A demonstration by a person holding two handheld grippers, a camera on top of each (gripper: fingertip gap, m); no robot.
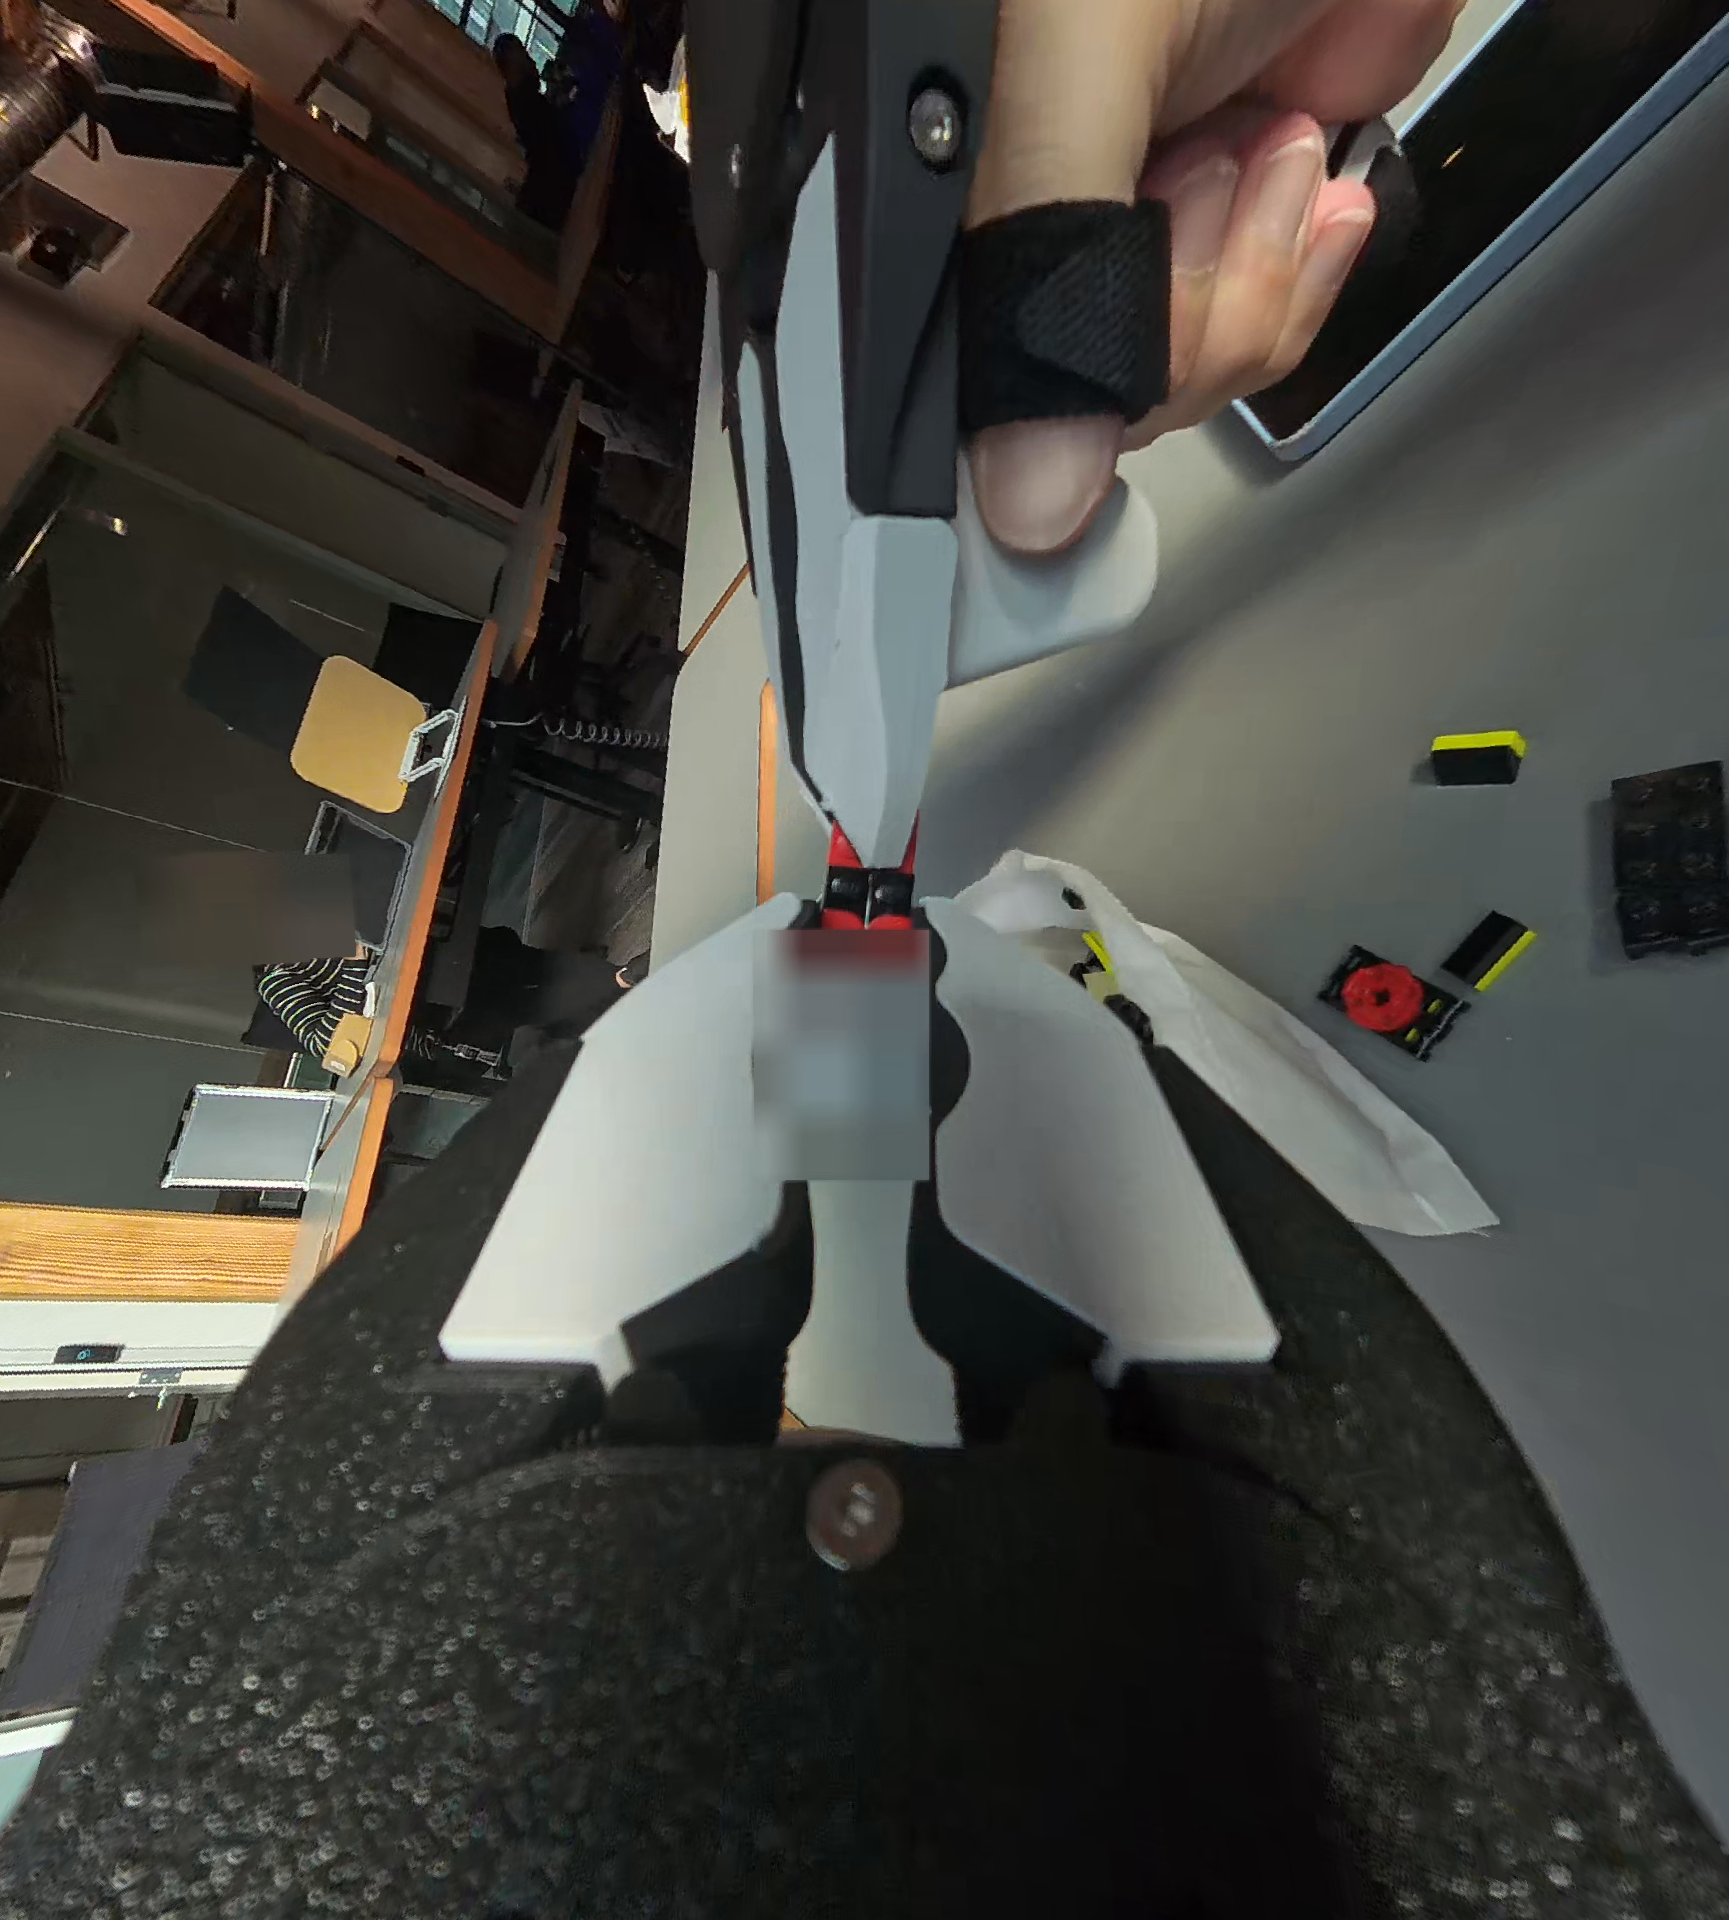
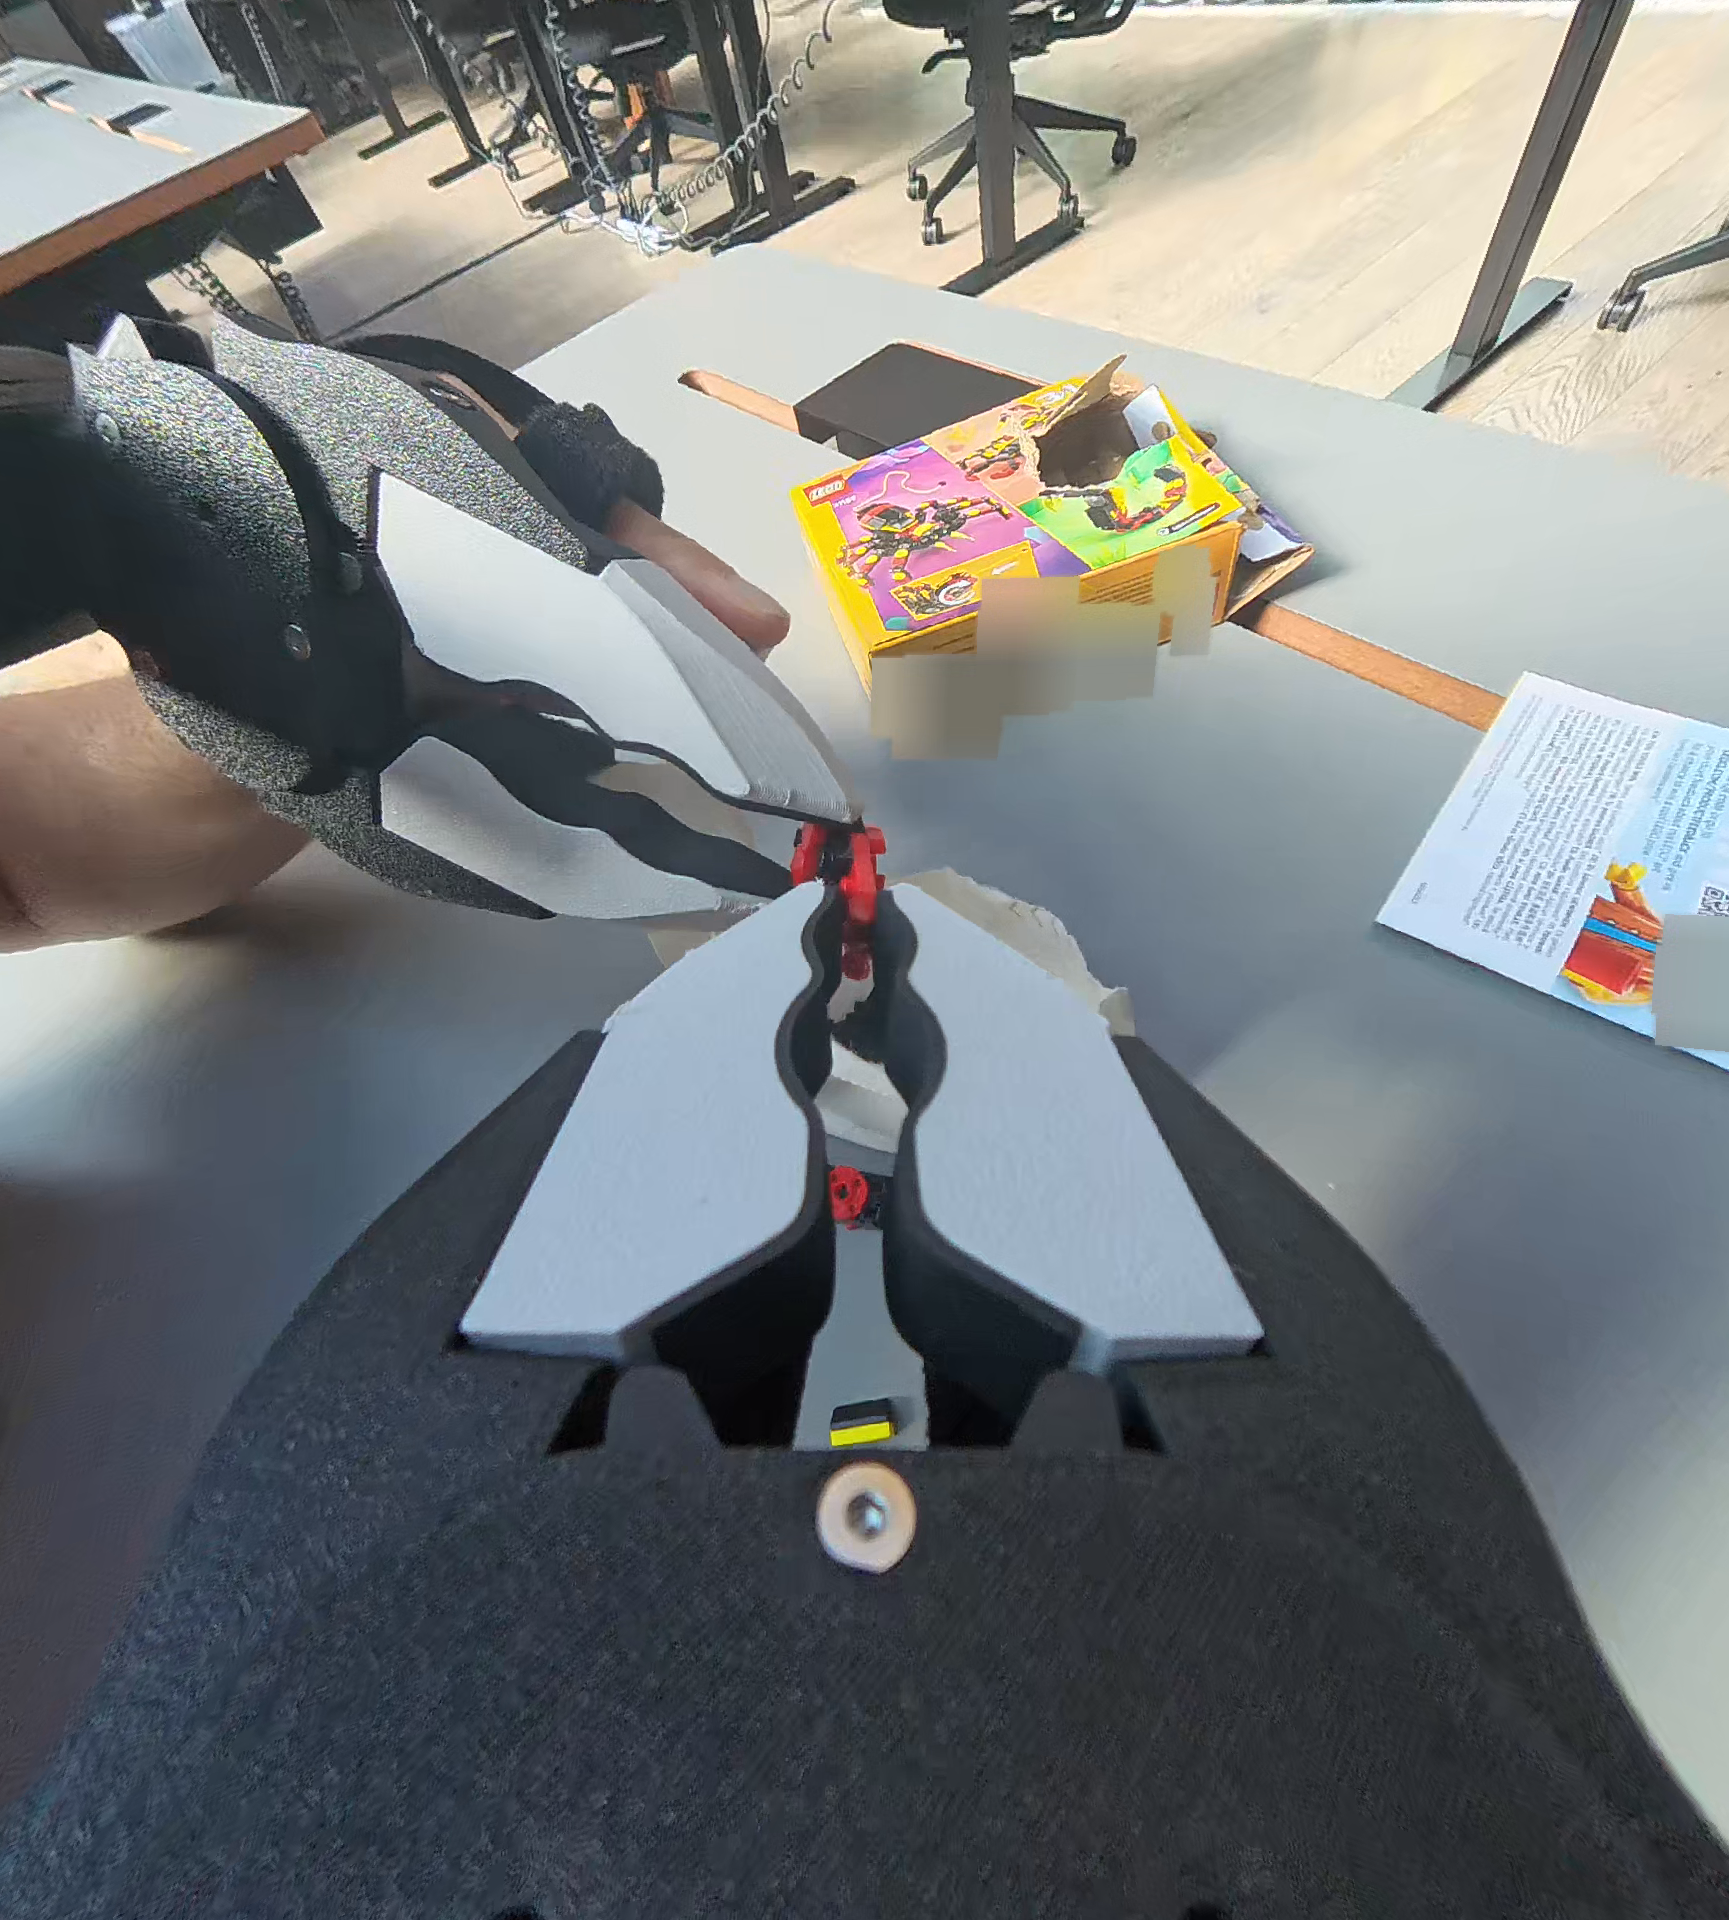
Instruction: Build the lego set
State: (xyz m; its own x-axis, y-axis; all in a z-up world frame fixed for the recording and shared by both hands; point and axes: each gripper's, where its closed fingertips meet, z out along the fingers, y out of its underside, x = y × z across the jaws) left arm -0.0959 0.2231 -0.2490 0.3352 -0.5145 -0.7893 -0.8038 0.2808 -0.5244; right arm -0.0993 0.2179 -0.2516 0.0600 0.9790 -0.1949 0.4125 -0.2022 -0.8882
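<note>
At the centre of the right wrist view, a small red and black lego assembly point(image 2: 855, 883) is gripped between the narrowly set jaws of the right gripper point(image 2: 844, 899), above the grey counter point(image 2: 1359, 1195). The same assembly is met from the left of the frame by the left gripper point(image 2: 818, 847), whose jaws are closed onto its upper end. In the left wrist view, the assembly point(image 1: 868, 883) is seen at frame centre between the tips of the left gripper point(image 1: 865, 914) and the right gripper point(image 1: 870, 847), which descends from the top of the frame; part of the contact is hidden by a blurred patch, so the exact grip of the left jaws is probably, not certainly, on the black portion. Loose pieces lie at the right of that frame: a red and black round piece point(image 1: 1385, 995), a black plate point(image 1: 1670, 857) and a yellow-and-black brick point(image 1: 1478, 756). A white paper bag point(image 1: 1255, 1049) lies just beyond the jaws. An opened yellow box point(image 2: 1026, 540) and a printed leaflet point(image 2: 1608, 862) rest in the upper right of the right wrist view.
</note>
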